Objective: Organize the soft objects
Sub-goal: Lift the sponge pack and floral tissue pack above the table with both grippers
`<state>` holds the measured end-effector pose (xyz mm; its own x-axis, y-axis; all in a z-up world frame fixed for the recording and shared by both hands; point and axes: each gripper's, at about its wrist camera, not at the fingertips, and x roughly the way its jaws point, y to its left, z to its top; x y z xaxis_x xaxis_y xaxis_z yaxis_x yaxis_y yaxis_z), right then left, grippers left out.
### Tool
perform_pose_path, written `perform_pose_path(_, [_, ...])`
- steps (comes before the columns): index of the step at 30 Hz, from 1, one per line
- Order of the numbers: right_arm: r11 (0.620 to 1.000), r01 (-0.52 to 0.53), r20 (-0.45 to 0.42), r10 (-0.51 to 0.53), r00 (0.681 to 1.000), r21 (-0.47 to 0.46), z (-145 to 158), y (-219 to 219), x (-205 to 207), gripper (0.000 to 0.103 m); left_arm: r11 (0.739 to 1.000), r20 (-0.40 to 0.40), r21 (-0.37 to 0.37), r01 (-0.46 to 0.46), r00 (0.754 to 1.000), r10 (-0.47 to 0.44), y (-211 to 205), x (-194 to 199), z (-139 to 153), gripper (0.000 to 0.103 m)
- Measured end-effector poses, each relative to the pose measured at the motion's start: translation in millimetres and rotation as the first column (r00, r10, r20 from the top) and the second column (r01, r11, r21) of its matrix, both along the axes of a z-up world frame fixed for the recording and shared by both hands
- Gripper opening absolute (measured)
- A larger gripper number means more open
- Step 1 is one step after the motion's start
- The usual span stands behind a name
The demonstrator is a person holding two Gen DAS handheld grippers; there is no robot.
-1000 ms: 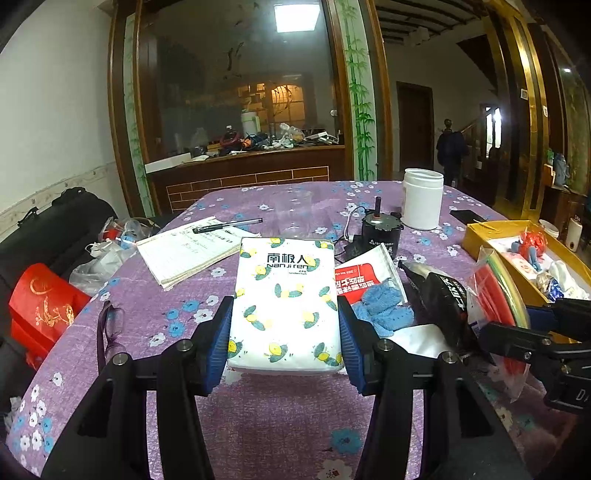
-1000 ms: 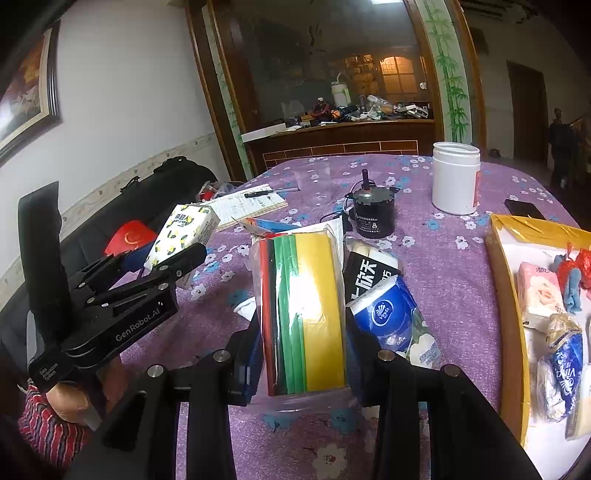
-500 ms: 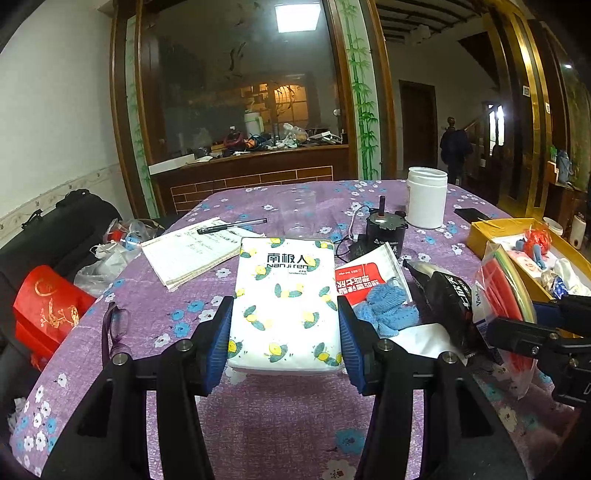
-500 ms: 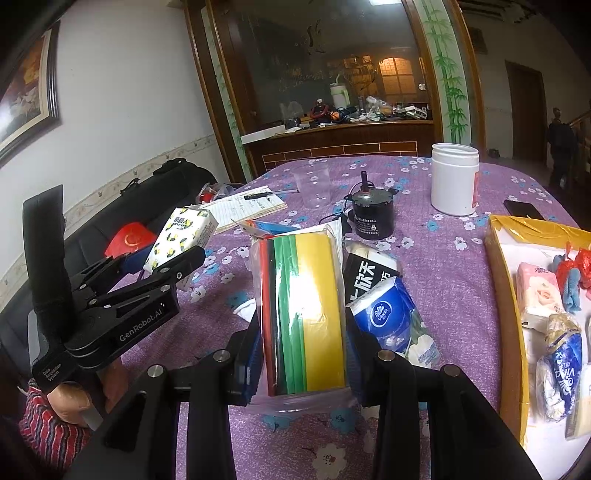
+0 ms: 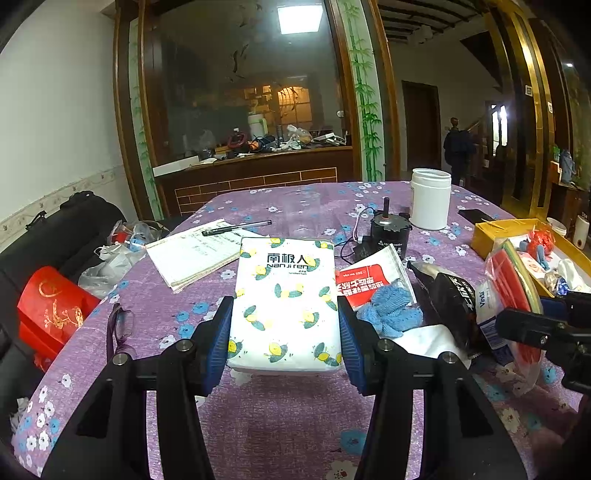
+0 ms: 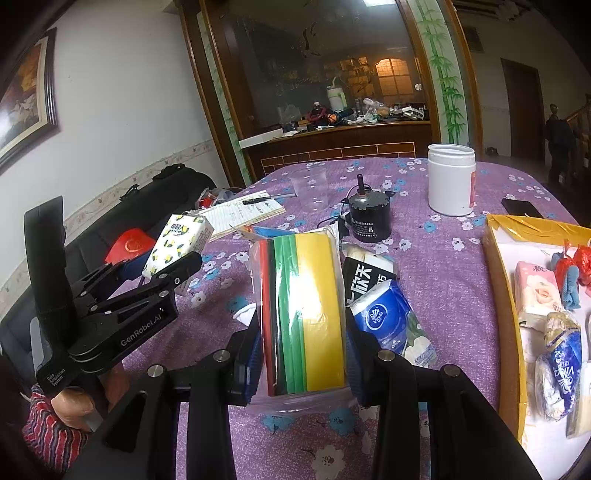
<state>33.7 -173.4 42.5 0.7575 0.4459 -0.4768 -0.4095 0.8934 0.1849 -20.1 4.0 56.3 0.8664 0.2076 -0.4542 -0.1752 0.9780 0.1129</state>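
Left gripper [image 5: 284, 334] pinches the light, squashy tissue pack [image 5: 286, 302] mid-frame; right gripper [image 6: 301, 360] clamps the bagged sponge stack's [image 6: 304, 314] flanks.

my left gripper [image 5: 284, 339]: tissue pack [image 5: 286, 302] between its pads | notebook [image 5: 195, 254] behind-left | motor [image 5: 389, 236] behind-right | tray [image 6: 495, 266] far right, on my table [image 5: 258, 417]

Dim room, ceiling light [image 5: 299, 18] (fisheye-warped edges).
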Motion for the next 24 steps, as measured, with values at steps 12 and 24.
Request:
perform_pose_path(12, [0.999,0.025,-0.006,-0.025,1.000,0.041,1.9,-9.7,3.4,0.039,1.000,0.015,0.013,-0.018,1.000,0.018,-1.1,-0.6,1.2,0.051])
perform_pose_path(24, [0.998,0.038,-0.009,-0.038,0.999,0.047,1.2,-12.6,4.3,0.039,1.000,0.020,0.013,-0.005,1.000,0.005,-1.3,-1.5,2.2,0.051])
